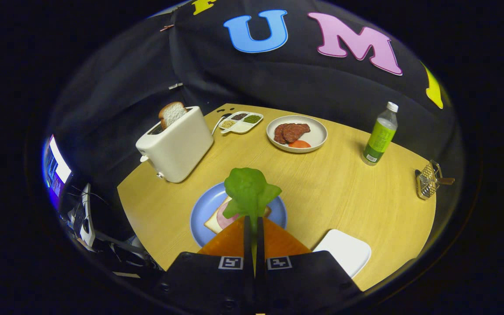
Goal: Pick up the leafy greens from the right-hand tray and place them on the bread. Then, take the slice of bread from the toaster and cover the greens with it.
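Wood-grain table (348, 197) carried everything, so I took my bearings from its edges. Biggest on it was the toaster (175, 146), sitting toward the far left corner, with a slice of bread (172, 113) standing up out of its slot. That slice looked stiff but crumbly to me, so I judged a light pinch on the exposed top edge would be the place to take it.

Next down in size, the blue plate (204, 208) sat at the near edge, just ahead of my fingers, with a bread slice (215, 222) lying flat on it and something pink on top. A white tray (346, 249) lay at the near right edge. A white plate (317, 131) with dark meat slices rested by the far edge, a green bottle (381, 135) stood toward the far right, and a small divided dish (241, 122) sat beside the toaster.

Smallest came the leafy greens (250, 190). I had them held above the blue plate, the gripper (254, 225) pinched nearly closed on the stem end, both fingers pressing it. The leaf stood up limp and featherlight beyond the tips, thin enough to tear or slip, I reckoned, so holding low on the stem seemed right, with only gentle pressure.
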Demonstrator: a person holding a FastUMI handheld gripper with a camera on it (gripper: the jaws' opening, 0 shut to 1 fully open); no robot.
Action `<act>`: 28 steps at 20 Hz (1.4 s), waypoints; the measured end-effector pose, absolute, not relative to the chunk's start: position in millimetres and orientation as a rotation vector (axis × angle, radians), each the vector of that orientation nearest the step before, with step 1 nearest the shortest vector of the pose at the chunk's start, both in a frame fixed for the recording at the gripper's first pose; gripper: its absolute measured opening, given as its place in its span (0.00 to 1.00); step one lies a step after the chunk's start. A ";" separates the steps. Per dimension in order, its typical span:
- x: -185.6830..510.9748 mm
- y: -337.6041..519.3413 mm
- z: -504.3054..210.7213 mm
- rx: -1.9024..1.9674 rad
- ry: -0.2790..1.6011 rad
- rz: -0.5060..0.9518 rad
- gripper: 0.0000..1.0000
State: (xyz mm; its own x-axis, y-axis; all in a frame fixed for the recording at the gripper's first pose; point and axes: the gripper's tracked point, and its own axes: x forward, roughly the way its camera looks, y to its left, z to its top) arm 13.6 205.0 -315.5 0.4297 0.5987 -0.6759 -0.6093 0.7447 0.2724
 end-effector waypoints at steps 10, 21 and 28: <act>11.4 250.2 -332.0 -0.077 0.867 0.799 0.08; 21.6 253.7 -304.9 -0.047 0.780 0.761 0.90; 27.5 310.1 -212.0 -0.010 0.633 0.848 0.90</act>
